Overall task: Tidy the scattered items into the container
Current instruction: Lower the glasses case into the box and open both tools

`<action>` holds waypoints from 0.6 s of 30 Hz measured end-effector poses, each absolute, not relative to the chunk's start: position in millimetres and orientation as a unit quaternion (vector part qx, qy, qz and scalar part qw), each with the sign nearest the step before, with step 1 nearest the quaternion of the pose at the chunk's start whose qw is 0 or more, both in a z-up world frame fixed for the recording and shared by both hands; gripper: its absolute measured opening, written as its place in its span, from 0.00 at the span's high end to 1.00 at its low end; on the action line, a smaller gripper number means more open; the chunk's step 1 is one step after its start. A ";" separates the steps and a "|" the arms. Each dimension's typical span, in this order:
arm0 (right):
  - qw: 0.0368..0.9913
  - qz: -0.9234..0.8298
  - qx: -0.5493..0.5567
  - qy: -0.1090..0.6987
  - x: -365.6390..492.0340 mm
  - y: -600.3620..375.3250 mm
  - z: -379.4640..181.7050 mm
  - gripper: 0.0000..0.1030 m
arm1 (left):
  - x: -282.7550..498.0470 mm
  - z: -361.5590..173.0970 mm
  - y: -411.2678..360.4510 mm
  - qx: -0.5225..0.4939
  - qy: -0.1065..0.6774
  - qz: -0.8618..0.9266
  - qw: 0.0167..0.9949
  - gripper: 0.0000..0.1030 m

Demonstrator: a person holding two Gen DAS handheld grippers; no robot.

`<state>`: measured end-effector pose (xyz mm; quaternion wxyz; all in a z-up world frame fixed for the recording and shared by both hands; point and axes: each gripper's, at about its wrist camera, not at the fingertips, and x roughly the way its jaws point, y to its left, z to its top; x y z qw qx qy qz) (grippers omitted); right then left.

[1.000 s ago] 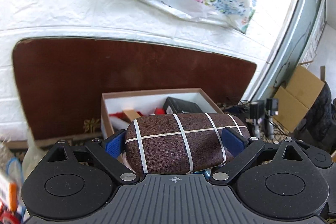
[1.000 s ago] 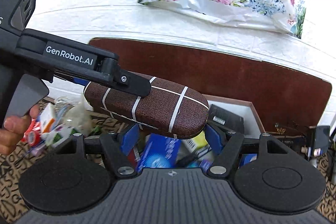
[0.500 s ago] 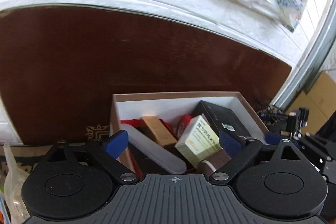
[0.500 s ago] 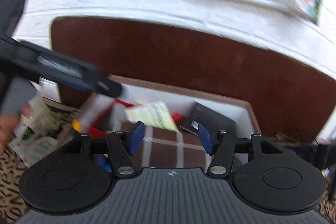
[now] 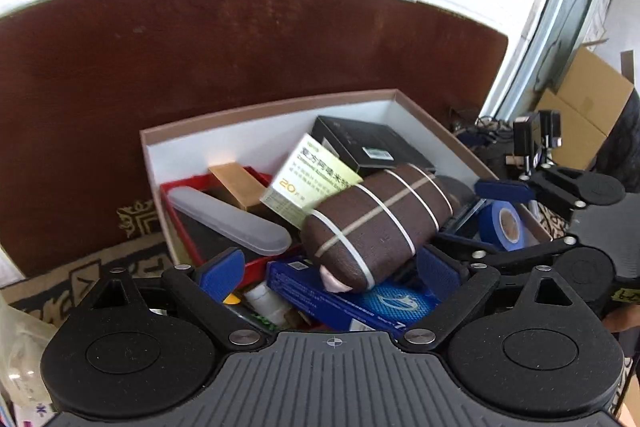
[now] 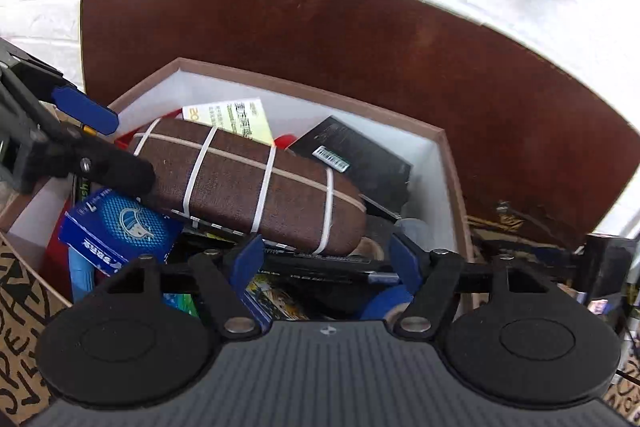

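A brown glasses case with white lines [image 5: 376, 223] lies slanted on top of the pile inside the brown-rimmed box [image 5: 280, 107], resting on a blue box [image 5: 360, 303] and a yellow-green medicine box [image 5: 312, 179]. My left gripper [image 5: 328, 269] is open; the case's near end sits between its pads without being pressed. In the right wrist view the case [image 6: 248, 183] lies just beyond my right gripper [image 6: 326, 257], whose jaws are opening with nothing gripped. The box rim [image 6: 320, 91] surrounds it. One black finger [image 6: 116, 169] of the left gripper hangs at the case's left end.
The box also holds a black box [image 5: 368, 147], a translucent case [image 5: 232, 219], a red tray [image 5: 176, 187] and a blue tape roll [image 5: 502, 223]. A dark brown board [image 5: 240, 47] stands behind it. Cardboard boxes [image 5: 580, 107] sit at the right, a plastic bag [image 5: 16, 339] at the left.
My left gripper let go of the glasses case, which now lies in the box. Both grippers have sunk closer to the box. The right jaws narrowed, then widened again.
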<state>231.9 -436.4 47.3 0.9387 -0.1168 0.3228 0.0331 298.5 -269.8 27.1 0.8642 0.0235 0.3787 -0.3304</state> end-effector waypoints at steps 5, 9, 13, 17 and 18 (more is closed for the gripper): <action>0.933 0.074 -0.119 0.332 242.4 -424.0 45.1 0.31 | 308.3 14.0 -277.0 0.042 0.391 -0.322 0.861 0.20; 0.942 0.083 -0.127 0.298 242.2 -410.8 54.3 0.35 | 315.4 18.0 -265.8 0.021 0.382 -0.297 0.875 0.16; 0.948 0.088 -0.143 0.272 258.3 -392.9 63.0 0.34 | 331.5 19.4 -254.1 0.006 0.377 -0.261 0.888 0.18; 0.946 0.103 -0.159 0.263 285.8 -372.7 67.4 0.39 | 347.2 20.1 -242.9 -0.040 0.391 -0.253 0.884 0.24; 0.944 0.109 -0.163 0.266 294.0 -369.8 65.9 0.45 | 349.1 21.0 -240.5 -0.042 0.389 -0.250 0.886 0.26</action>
